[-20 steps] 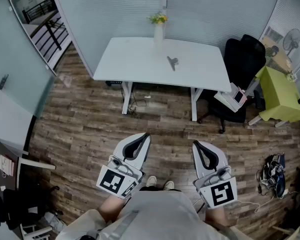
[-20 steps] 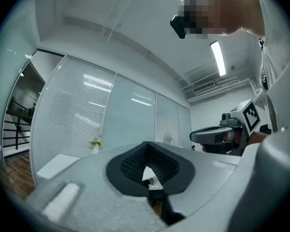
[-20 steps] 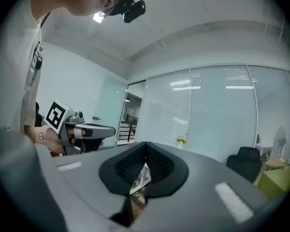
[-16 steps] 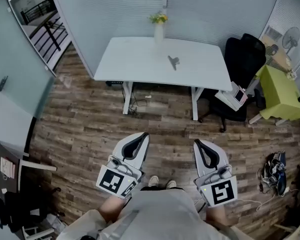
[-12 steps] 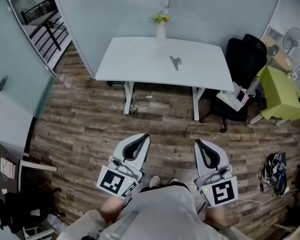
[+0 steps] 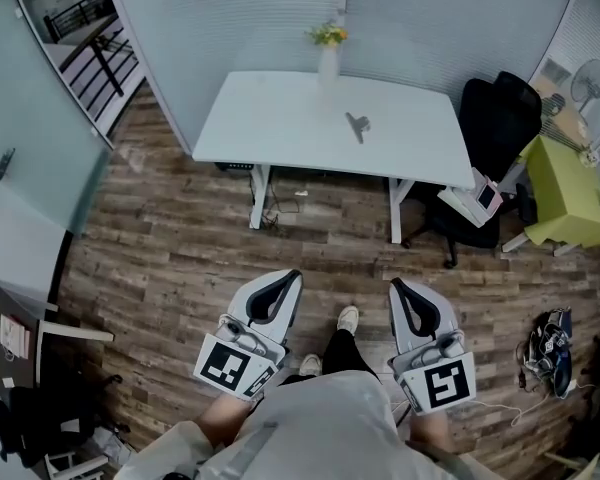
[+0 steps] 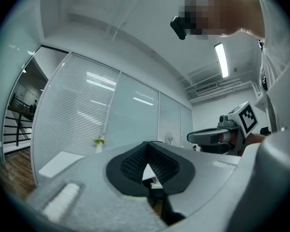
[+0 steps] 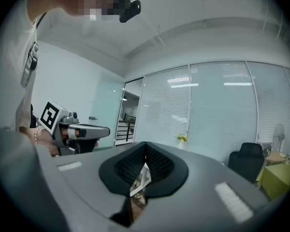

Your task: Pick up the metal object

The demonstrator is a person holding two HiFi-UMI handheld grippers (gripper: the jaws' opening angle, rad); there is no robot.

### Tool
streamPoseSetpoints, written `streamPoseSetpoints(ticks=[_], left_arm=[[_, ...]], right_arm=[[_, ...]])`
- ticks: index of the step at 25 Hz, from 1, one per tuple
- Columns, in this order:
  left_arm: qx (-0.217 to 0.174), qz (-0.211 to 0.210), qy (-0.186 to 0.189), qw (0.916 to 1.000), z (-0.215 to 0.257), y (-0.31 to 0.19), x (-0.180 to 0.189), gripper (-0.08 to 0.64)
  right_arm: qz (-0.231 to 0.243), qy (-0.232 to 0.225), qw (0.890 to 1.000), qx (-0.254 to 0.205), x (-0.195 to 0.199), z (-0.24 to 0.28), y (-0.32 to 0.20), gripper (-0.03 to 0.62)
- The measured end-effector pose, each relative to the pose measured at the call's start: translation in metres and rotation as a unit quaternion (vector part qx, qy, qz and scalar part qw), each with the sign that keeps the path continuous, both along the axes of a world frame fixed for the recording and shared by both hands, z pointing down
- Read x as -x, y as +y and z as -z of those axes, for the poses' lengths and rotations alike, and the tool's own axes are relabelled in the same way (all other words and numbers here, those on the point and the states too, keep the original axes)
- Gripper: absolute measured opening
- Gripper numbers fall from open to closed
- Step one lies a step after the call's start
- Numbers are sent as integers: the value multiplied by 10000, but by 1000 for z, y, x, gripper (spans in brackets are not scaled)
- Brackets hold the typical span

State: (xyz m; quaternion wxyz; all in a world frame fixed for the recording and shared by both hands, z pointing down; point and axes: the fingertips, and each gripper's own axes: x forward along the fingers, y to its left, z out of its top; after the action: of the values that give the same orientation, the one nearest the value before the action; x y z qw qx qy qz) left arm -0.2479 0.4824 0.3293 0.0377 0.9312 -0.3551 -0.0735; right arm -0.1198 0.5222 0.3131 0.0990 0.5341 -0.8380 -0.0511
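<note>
We stand on the wood-plank floor (image 6: 180, 248) well short of the white table (image 6: 270, 118), a hand-held gripper in each hand at waist height, side by side with a gap between them. The left gripper (image 6: 291, 275) points forward and angles slightly inward to our right; its jaws are pressed together and carry nothing, as its own view confirms (image 7: 146, 146). The right gripper (image 6: 396, 285) mirrors it, angling slightly inward to our left, its jaws likewise closed tight with nothing between them (image 8: 145, 148). Each gripper view catches the other gripper held level alongside. Below us one white shoe (image 6: 348, 318) is planted ahead of the other, between the two grippers. The metal object (image 6: 357, 126) lies on the table, a little right of its middle and about midway between the near and far edges, well apart from both grippers. A vase of flowers (image 6: 327, 56) stands at the table's far edge, and a black chair (image 6: 495, 118) sits off its right end.
</note>
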Motion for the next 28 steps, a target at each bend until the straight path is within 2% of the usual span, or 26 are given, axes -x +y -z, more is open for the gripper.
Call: streamPoseSetpoints(ticks=[12, 28], left_arm=[[-73, -68, -69, 9999, 0, -77, -57, 6], [-115, -85, -163, 9998, 9, -196, -174, 6]], right_arm=[[-48, -108, 9999, -10, -57, -5, -79, 2], [-35, -167, 9999, 0, -174, 0, -196, 2]])
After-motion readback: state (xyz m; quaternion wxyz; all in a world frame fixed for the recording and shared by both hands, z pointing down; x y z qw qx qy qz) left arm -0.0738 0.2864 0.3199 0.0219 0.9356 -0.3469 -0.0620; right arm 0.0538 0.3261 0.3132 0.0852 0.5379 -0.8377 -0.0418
